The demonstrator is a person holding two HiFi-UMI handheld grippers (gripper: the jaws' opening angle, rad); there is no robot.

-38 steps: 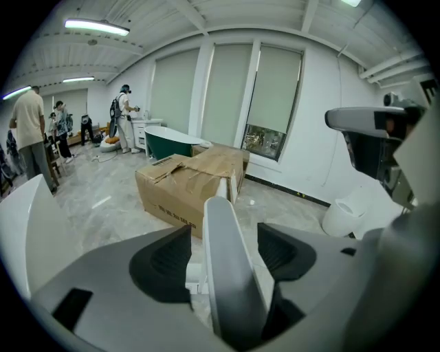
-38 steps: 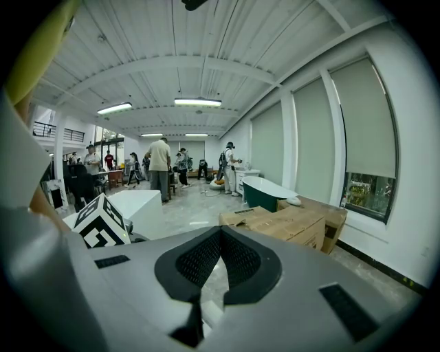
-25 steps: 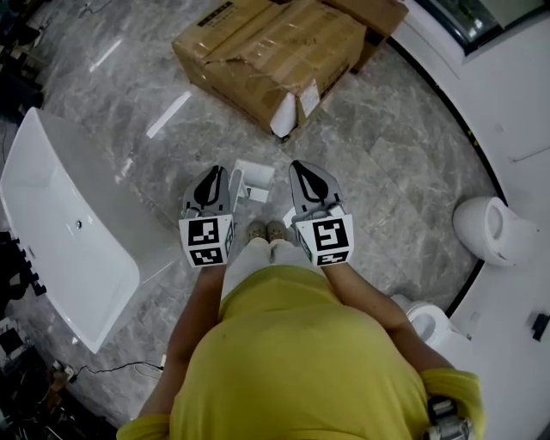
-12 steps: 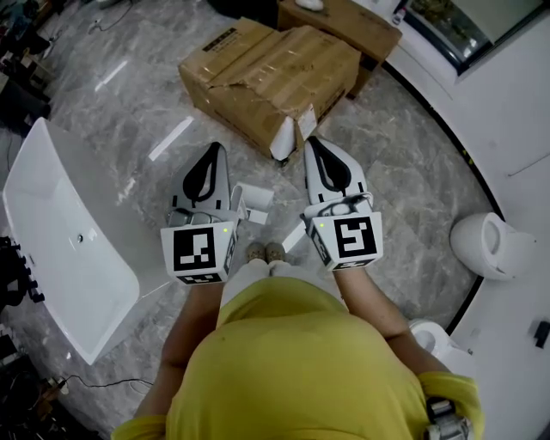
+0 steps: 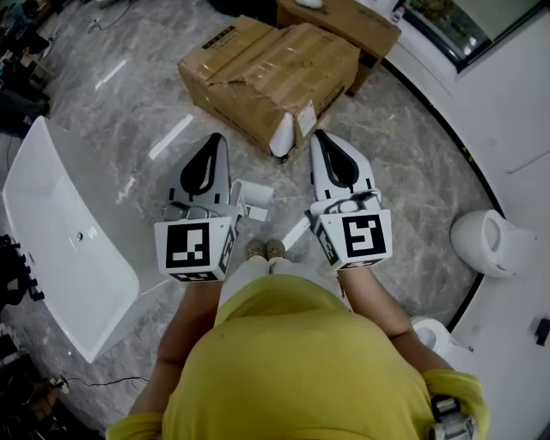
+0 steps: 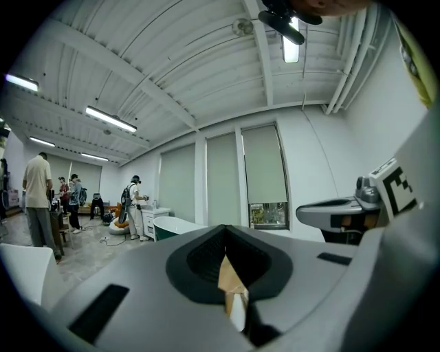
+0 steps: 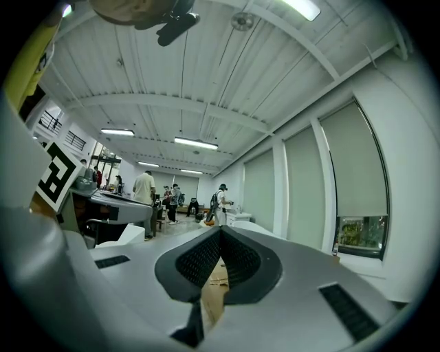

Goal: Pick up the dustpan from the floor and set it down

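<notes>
Dustpan (image 5: 258, 196) white, lies on floor (image 5: 129, 120) at 12 o'clock from shoes (image 5: 265, 250). Left gripper (image 5: 214, 140) and right gripper (image 5: 320, 136) flank it in head view, both pinched closed, empty (cardboard box (image 5: 266, 73) further out, 12 o'clock).

A big cardboard box (image 5: 266, 73) lies far on the grey marble floor (image 5: 404, 172), with a second box (image 5: 344, 21) behind it. A white bathtub (image 5: 60, 249) stands at the left. A white toilet (image 5: 485, 245) stands at the right, near the wall (image 5: 516, 103).

A sanitary-ware showroom or storeroom: a white bathtub (image 5: 60, 249), a toilet (image 5: 485, 234) and cardboard boxes (image 5: 271, 64) on a marble floor (image 5: 404, 172).
</notes>
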